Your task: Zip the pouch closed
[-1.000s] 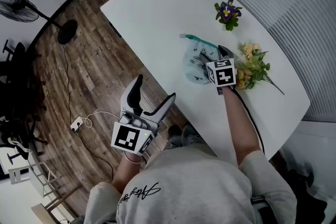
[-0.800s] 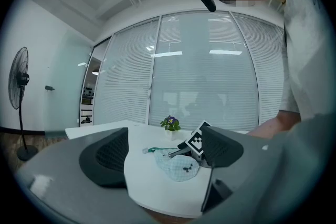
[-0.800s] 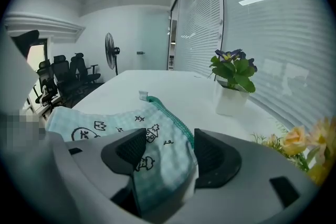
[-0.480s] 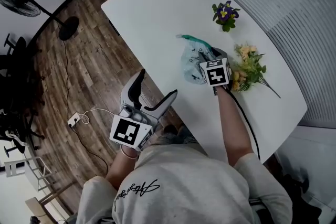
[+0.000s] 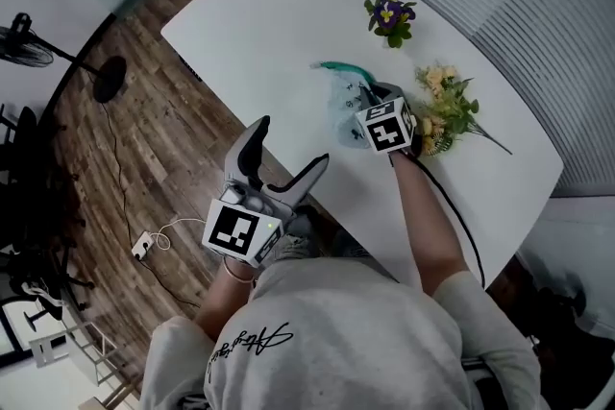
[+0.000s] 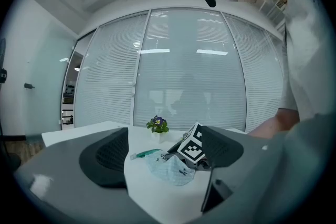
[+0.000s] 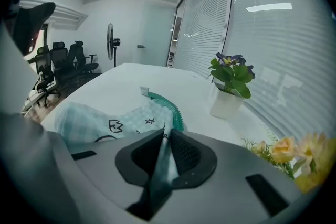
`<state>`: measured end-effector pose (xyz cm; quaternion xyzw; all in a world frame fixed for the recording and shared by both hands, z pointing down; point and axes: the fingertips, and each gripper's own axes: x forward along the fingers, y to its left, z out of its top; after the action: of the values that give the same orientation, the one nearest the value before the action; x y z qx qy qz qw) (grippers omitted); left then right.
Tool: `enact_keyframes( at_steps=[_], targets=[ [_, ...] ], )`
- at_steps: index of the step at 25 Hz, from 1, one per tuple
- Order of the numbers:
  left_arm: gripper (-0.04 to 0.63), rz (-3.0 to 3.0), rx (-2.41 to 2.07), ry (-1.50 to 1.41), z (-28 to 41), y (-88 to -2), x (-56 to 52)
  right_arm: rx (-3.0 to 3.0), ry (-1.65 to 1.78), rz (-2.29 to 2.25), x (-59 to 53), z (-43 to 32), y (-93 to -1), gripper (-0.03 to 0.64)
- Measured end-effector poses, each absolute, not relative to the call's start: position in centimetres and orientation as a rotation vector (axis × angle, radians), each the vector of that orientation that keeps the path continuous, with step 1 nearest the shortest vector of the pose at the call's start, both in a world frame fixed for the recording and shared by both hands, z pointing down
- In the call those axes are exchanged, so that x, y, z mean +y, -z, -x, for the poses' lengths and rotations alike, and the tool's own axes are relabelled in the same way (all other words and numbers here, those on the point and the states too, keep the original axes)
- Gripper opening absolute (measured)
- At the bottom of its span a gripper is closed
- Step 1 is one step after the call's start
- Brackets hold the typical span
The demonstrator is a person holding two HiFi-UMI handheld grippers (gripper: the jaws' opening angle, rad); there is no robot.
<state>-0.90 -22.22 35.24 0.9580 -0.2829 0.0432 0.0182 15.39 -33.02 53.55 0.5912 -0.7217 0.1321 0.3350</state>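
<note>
A pale mint checked fabric pouch (image 7: 100, 118) with a teal zipper (image 7: 165, 103) lies about midway across the white oval desk (image 5: 279, 5). It is just beside a bunch of yellow flowers (image 5: 442, 110) that lies toward the window-side edge. Its only print is a small black crown (image 7: 115, 125) and stars, with no wording. The right gripper (image 7: 166, 140) has just been closing its claw, which now pinches a fold of the pouch's cloth. The left gripper (image 5: 288, 149) hangs off the near edge, its claw spread wide with nothing in it. Cursive script on the person's grey sweatshirt (image 5: 252, 341) is unreadable.
</note>
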Motion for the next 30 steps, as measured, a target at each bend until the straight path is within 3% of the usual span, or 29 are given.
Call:
enact_keyframes(
  at_steps=[13,30],
  targets=[
    [0.41,-2.994,-0.773,-0.096,2.0,-35.3,-25.8,-1.946,-0.355,-1.703,-31.6,-15.6,-52.4,0.017],
    [0.41,-3.02,-0.768,-0.112,3.0,-35.2,-27.0,-2.225,-0.25,-1.869,-28.7,-12.3,-44.1,0.014]
  ],
)
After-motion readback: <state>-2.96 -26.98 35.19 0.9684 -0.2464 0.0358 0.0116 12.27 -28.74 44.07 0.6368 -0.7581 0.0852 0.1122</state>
